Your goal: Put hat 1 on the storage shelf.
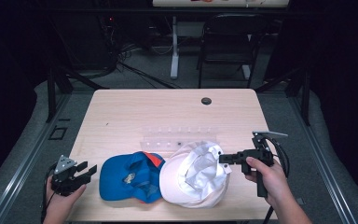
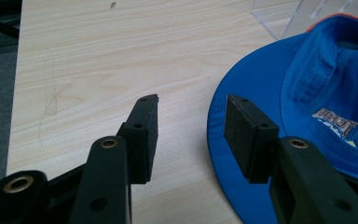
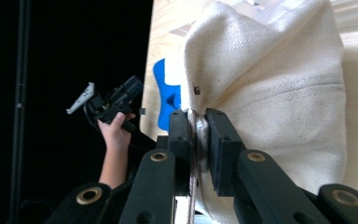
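The right tool (image 1: 224, 158) is clamped on the edge of the white cap (image 1: 196, 175), its jaws pinching a thin fold of the cream fabric, as the right gripper view shows with the cloth bunched between the pads (image 3: 216, 140). The white cap sits at the near right of the surface (image 1: 168, 107), crown pushed out of shape, touching the blue cap (image 1: 128, 176) that lies just to its left. The left tool (image 1: 85, 171) rests near the near left corner with its jaws apart and nothing between them; in the left gripper view the blue cap's brim (image 2: 233, 154) lies just beside one pad. The grip looks thin: only an edge of soft fabric is caught, so a quick lift or pull could let the cloth slip out and drop the cap. Because the two caps touch, dragging the white one could also shove or snag the blue one, and a sideways sweep might knock the clear plastic rack (image 1: 177, 137) that stands just behind them. The surface is pale wood with a dark round grommet (image 1: 206, 101) near its far edge. Beyond it the room is dim, with a grey carpeted floor, a black chair (image 1: 228, 46), a white stand leg (image 1: 174, 51) and loose cables.
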A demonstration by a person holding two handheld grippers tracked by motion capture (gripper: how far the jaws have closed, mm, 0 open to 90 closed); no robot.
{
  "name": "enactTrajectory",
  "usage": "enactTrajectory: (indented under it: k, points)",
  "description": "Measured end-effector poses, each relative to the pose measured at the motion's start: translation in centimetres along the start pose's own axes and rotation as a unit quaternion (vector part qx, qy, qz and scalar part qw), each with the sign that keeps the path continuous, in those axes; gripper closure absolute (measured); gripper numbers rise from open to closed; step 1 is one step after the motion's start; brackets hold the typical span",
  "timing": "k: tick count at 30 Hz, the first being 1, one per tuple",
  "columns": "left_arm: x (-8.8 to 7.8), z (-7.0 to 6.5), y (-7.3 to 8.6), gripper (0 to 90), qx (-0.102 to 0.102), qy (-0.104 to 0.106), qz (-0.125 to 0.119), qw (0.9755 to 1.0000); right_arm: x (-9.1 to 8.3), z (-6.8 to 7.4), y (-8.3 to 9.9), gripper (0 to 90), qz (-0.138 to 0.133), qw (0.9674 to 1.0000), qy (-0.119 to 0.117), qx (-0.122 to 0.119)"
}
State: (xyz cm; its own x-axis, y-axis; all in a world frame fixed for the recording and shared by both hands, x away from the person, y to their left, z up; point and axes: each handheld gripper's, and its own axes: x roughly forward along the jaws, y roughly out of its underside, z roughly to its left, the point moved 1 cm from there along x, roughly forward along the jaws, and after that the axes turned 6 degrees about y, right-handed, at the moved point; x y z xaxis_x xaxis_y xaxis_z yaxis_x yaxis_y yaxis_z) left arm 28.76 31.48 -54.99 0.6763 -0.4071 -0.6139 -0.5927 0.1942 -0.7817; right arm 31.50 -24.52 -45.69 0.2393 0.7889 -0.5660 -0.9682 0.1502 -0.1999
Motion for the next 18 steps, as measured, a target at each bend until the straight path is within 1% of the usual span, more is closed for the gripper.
enactTrajectory:
  k: [2,4,5,6,7,8,9,10,11,12,13,14,16,18]
  points:
    - [0.0,0.0,0.0,55.1,0.0,0.001,0.0,1.0,0.0,0.4,-0.1,81.2,-0.002,1.0,-0.007,0.002]
    - [0.0,0.1,0.0,55.1,0.0,0.001,0.0,1.0,0.1,0.8,-0.1,81.2,-0.004,0.9999,-0.016,-0.004]
    - [0.0,0.1,0.0,55.1,0.0,0.001,0.0,1.0,0.1,0.8,-0.1,81.2,-0.004,0.9999,-0.016,-0.004]
    - [0.0,0.0,0.0,55.1,0.0,0.001,0.0,1.0,0.1,1.3,-0.2,81.2,-0.001,0.9995,-0.033,0.001]
    - [0.0,0.0,0.0,55.1,0.0,0.002,-0.001,1.0,0.2,1.6,-0.2,81.2,-0.005,0.9992,-0.038,0.005]
    - [0.0,0.0,0.0,55.1,0.0,0.001,-0.001,1.0,0.2,1.7,-0.3,81.2,-0.003,0.9991,-0.042,-0.001]
    - [0.0,0.0,0.0,55.2,0.0,0.002,-0.001,1.0,0.3,2.1,-0.4,81.3,-0.006,0.999,-0.044,0.003]
    - [0.0,0.0,0.0,55.2,0.0,0.001,0.0,1.0,0.3,2.3,-0.5,81.3,0.002,0.9988,-0.049,0.003]
    - [0.0,0.0,0.0,55.2,0.0,0.001,0.0,1.0,0.3,2.3,-0.5,81.3,0.002,0.9988,-0.049,0.003]
    - [0.0,0.0,0.0,55.2,0.0,0.001,0.0,1.0,0.4,2.8,-0.7,81.3,-0.001,0.9987,-0.05,-0.001]
    - [0.0,0.0,0.0,55.2,0.0,0.001,0.0,1.0,0.4,2.8,-0.7,81.3,-0.001,0.9987,-0.05,-0.001]
    - [0.0,0.1,0.0,55.2,0.0,0.002,-0.001,1.0,0.6,3.5,-0.9,81.2,-0.007,0.9987,-0.05,-0.003]
    - [0.0,0.1,0.0,55.2,0.0,0.002,-0.001,1.0,0.7,4.2,-1.1,81.2,-0.006,0.9987,-0.051,-0.006]
    - [0.0,0.1,0.0,55.2,0.001,0.002,-0.001,1.0,0.8,5.1,-1.3,81.2,-0.008,0.9988,-0.047,-0.009]
